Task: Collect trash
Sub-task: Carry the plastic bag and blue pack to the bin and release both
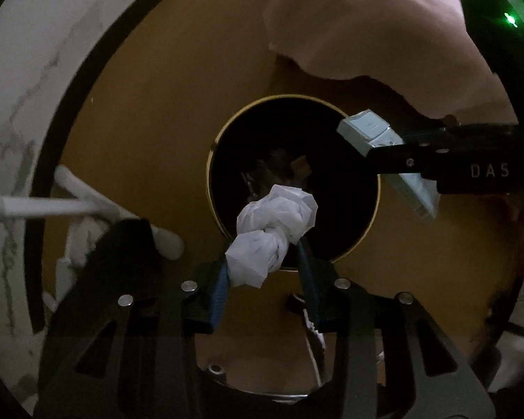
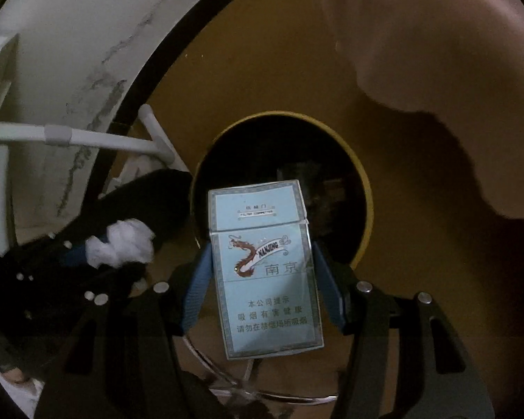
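Left tongs gripping crumpled white tissue above round black gold-rimmed bin | Right tongs clamping flat pale-blue cigarette pack, dragon-printed, over the bin's mouth | Floor lying smooth, ochre

Crumpled white tissue, pale-blue cigarette pack above round bin.
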